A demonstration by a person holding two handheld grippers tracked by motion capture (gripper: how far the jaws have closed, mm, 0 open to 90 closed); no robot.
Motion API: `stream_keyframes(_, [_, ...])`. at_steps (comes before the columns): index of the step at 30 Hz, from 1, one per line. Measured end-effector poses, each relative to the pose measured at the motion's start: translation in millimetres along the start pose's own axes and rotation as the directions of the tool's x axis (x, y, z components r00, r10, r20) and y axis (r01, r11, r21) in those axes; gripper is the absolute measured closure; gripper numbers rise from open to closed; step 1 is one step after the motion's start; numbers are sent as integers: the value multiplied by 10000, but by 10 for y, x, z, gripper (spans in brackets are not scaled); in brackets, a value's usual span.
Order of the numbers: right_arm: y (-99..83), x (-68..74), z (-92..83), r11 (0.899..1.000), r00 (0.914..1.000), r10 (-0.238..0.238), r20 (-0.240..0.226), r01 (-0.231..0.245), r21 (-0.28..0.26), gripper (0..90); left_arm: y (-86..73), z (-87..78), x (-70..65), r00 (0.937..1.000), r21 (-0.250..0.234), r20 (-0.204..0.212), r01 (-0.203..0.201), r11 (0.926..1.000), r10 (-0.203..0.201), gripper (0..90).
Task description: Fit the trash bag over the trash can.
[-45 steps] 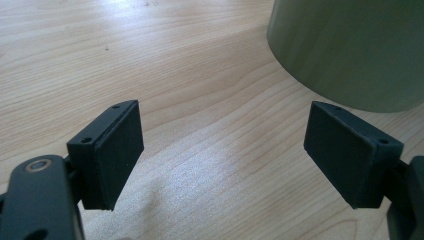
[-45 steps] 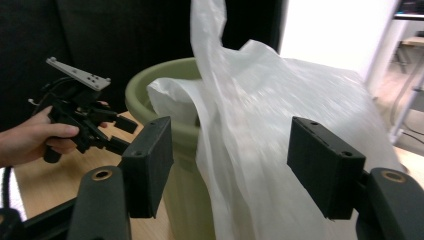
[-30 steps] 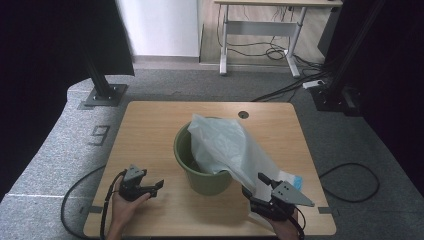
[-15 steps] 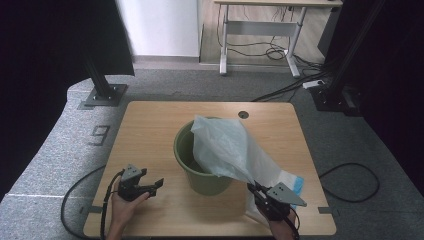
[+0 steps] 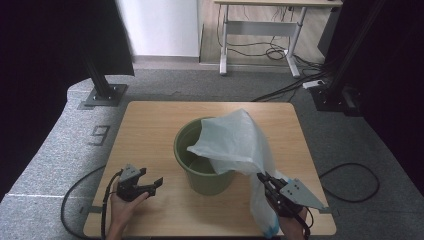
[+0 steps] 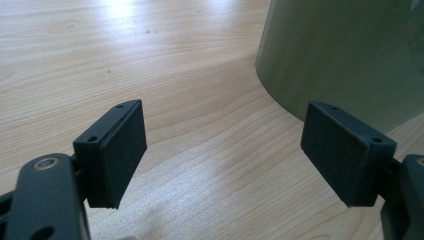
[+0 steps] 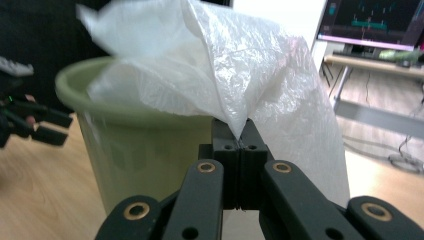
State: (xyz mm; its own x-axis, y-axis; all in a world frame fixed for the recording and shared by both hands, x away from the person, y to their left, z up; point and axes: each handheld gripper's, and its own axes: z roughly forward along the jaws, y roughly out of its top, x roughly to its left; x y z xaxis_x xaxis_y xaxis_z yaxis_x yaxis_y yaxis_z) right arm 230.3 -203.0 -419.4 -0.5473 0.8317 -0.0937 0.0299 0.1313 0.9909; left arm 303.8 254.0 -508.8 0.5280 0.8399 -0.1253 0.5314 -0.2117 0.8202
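Observation:
A green bucket (image 5: 200, 172) stands in the middle of the wooden table (image 5: 150, 125). A white plastic bag (image 5: 235, 140) lies draped over its rim and hangs down its right side. My right gripper (image 5: 262, 179) is at the bucket's near right, shut on a fold of the bag (image 7: 240, 75); its jaws (image 7: 239, 135) meet with the film pinched between them, in front of the bucket (image 7: 140, 150). My left gripper (image 5: 152, 185) rests low at the bucket's near left, open, with bare table between its pads (image 6: 225, 150). The bucket wall (image 6: 345, 50) is just beyond it.
The bag's lower end with a blue edge (image 5: 270, 227) lies on the table by the front right edge. A desk frame (image 5: 260, 35) and cables stand on the floor behind the table. Bare wood stretches left of and behind the bucket.
The right gripper's jaws have closed on the bag and risen a little, drawing the film up into a taut peak. The left gripper has stayed where it was.

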Motion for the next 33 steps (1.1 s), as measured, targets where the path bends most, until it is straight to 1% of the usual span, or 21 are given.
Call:
stream_keyframes(2, [101,-6,-22,9997,9999,-165,-16,164,-202,879,2,-8,-1,10000,-27,-3,-11,10000,11,183])
stream_keyframes(4, [181,3,-49,9990,9995,-274,-140,269,-352,879,8,-25,7,10000,-126,-12,4,9999,-5,182])
stream_keyframes(7, [248,22,-73,9971,9976,-645,-262,633,-427,879,19,-51,11,10000,-231,-24,42,9997,-43,183])
stream_keyframes(8, [257,22,-75,9967,9972,-694,-273,682,-431,879,26,-60,10,10000,-273,-27,37,9996,-38,183])
stream_keyframes(12, [272,20,-23,9968,9957,-784,-484,775,-206,879,62,-95,-28,10000,-422,-20,-63,9991,62,183])
stream_keyframes(14, [281,41,29,9967,9944,-811,-674,810,-49,879,76,-105,-40,9999,-476,-1,-104,9988,104,184])
stream_keyframes(18, [333,94,155,9948,9898,-989,-1029,1007,131,879,73,-97,-42,9999,-409,2,-132,9991,132,185])
stream_keyframes(20, [349,124,210,9935,9878,-1081,-1117,1115,243,879,69,-95,-36,9999,-411,17,-100,9991,101,185])
stream_keyframes(22, [345,156,262,9920,9855,-1127,-1268,1188,417,879,63,-99,-27,10000,-428,12,-67,9991,68,185])
stream_keyframes(24, [318,181,289,9895,9838,-1225,-1306,1312,603,879,61,-107,-14,10000,-459,32,-49,9989,50,186])
stream_keyframes(26, [279,184,300,9891,9836,-1145,-1393,1259,760,879,61,-113,-8,10000,-503,57,32,9987,-29,189])
stream_keyframes(31, [139,194,350,9874,9835,-875,-1585,1067,1171,877,60,-101,-16,9999,-457,103,24,9990,-19,190])
stream_keyframes(33, [108,205,375,9868,9826,-824,-1668,1038,1240,875,60,-98,-19,9999,-428,110,-11,9991,16,190])
